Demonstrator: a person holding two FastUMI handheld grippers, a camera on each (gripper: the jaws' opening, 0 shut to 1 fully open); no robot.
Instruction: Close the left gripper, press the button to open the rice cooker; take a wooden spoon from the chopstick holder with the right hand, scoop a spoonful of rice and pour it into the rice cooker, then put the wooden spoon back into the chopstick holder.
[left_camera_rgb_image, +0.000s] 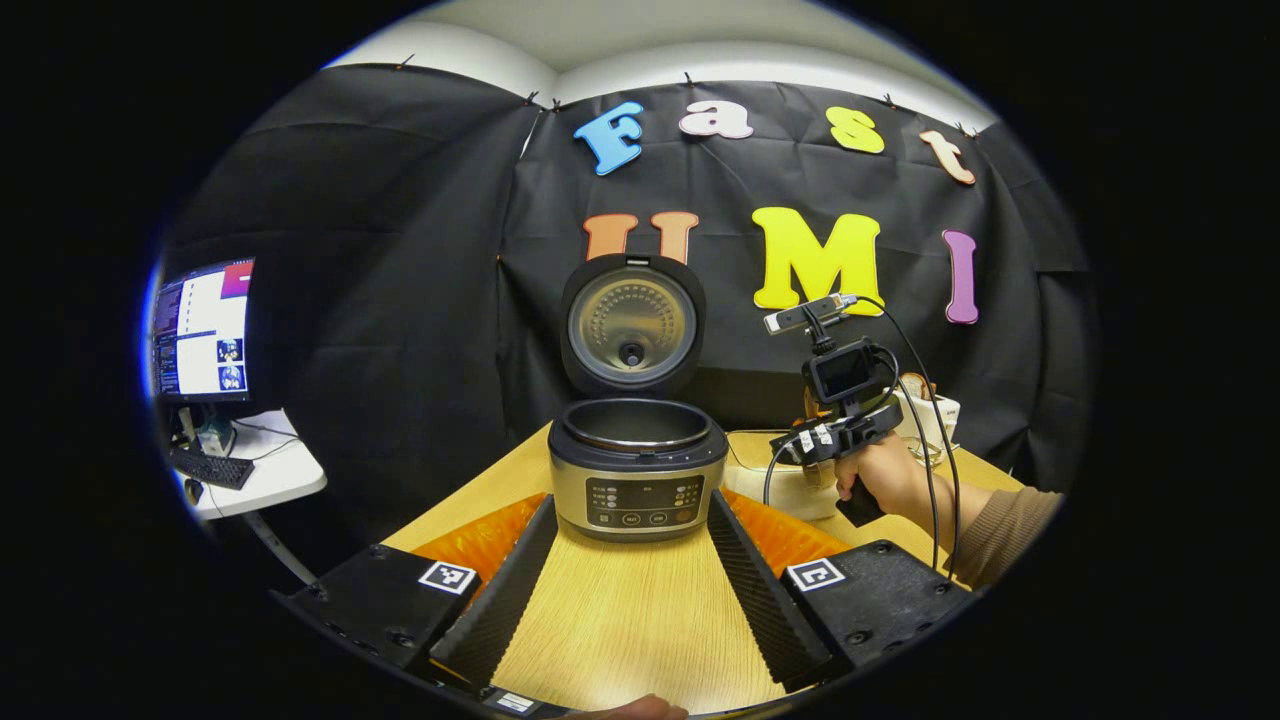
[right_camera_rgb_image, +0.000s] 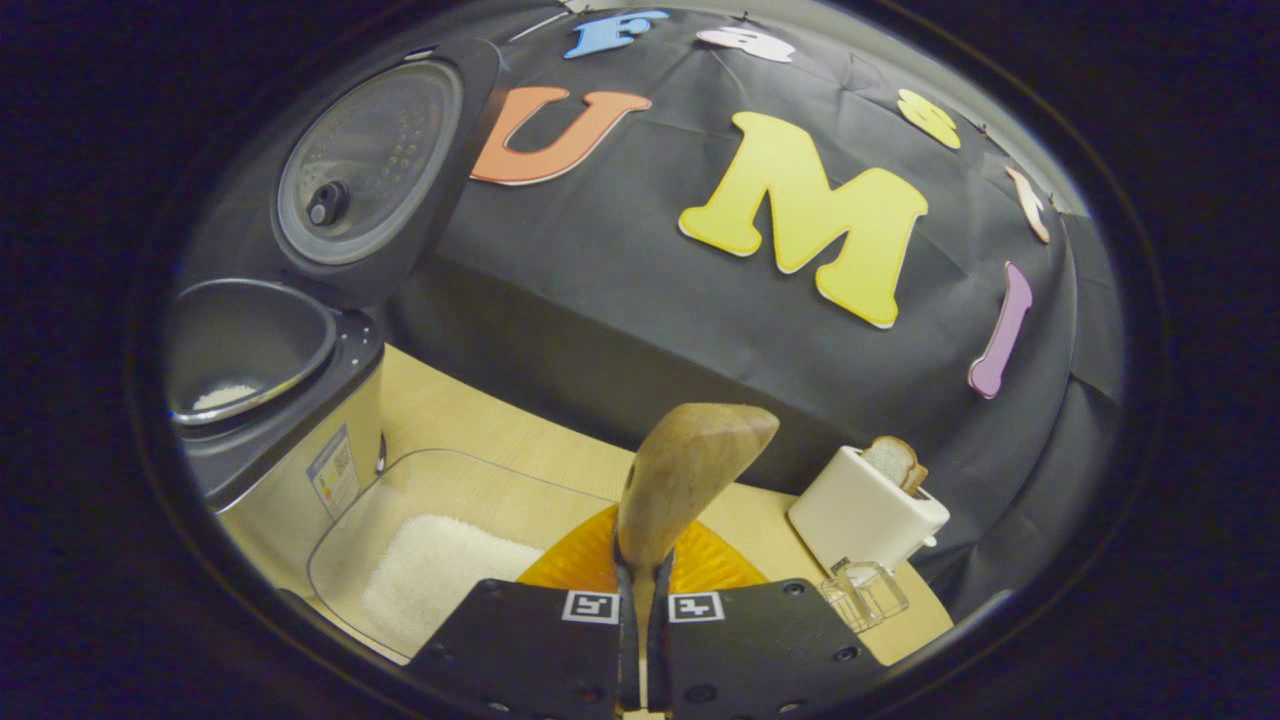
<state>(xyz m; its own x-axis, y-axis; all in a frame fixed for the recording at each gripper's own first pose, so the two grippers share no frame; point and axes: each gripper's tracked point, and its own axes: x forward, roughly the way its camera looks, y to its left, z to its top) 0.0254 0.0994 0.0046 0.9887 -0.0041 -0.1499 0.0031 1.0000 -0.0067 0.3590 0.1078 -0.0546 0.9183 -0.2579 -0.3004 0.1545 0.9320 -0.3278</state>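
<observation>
Standing at the middle of the pale wooden bench (left_camera_rgb_image: 640, 620), the grey-and-silver round rice cooker (left_camera_rgb_image: 638, 478) is showing its lid (left_camera_rgb_image: 630, 325) raised upright behind the pot; in the right gripper view a small patch of white rice (right_camera_rgb_image: 222, 396) is lying at the bottom of the dark inner pot (right_camera_rgb_image: 240, 345).

Left gripper (left_camera_rgb_image: 638, 560): jaws are standing wide apart, one finger to each side of the cooker's front panel, touching nothing and holding nothing.

Right gripper (right_camera_rgb_image: 641, 640): jaws are pressing together on the handle of the light brown wooden spoon (right_camera_rgb_image: 680, 480), whose bowl is pointing up and away from the camera. In the left gripper view this gripper (left_camera_rgb_image: 835, 430) is showing to the right of the cooker, held by a hand (left_camera_rgb_image: 890, 480) with a brown sleeve (left_camera_rgb_image: 1010, 530); its fingertips cannot be made out there.

Clear rectangular plastic tub (right_camera_rgb_image: 440, 500): sitting just right of the cooker, holding a heap of white rice (right_camera_rgb_image: 435, 575).

White toaster (right_camera_rgb_image: 865, 515): sitting farther right on the bench, with a slice of bread (right_camera_rgb_image: 895, 460) sticking out of its slot.

Small clear plastic holder (right_camera_rgb_image: 865, 592): sitting just near of the toaster.

Computer monitor (left_camera_rgb_image: 203, 330) and keyboard (left_camera_rgb_image: 210, 467): resting on a white side table (left_camera_rgb_image: 270, 480) at far left.
</observation>
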